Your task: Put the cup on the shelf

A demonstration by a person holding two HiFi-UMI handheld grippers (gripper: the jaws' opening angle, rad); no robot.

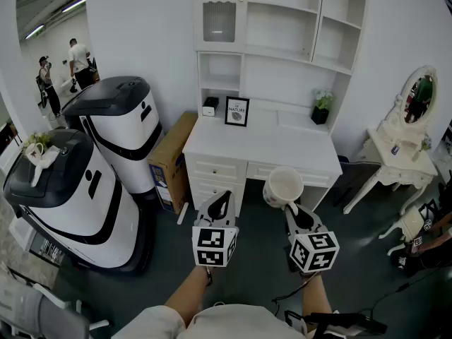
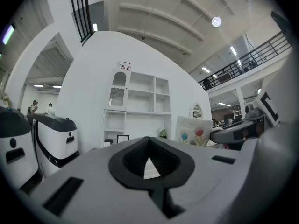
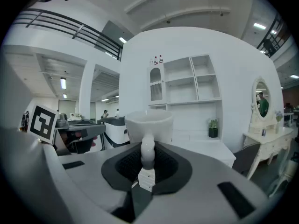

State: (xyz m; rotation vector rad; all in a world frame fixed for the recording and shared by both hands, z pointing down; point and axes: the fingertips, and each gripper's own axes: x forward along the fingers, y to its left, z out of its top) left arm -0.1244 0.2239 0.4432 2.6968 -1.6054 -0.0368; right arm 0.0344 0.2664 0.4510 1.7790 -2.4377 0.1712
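Carrying appears to be the step in hand: the white cup (image 1: 282, 186) is clamped by its handle in the right hand-held gripper (image 1: 294, 212) and held in the air before the front edge of the white table (image 1: 233, 145), clear of it. The pick-up is judged done; the reach to the shelf (image 1: 282, 68) above the table's rear edge and the release are left. The left hand-held gripper (image 1: 219, 203) is closed on nothing.

Along the table's rear edge a framed picture (image 1: 236, 111), a small black box (image 1: 210, 106) and a potted plant (image 1: 321, 108) are seen. A cardboard box (image 1: 171, 162) and two white machines (image 1: 120, 129) stand off its left edge, a dressing table (image 1: 406, 147) off its right. Nothing is seen between cup and shelf.
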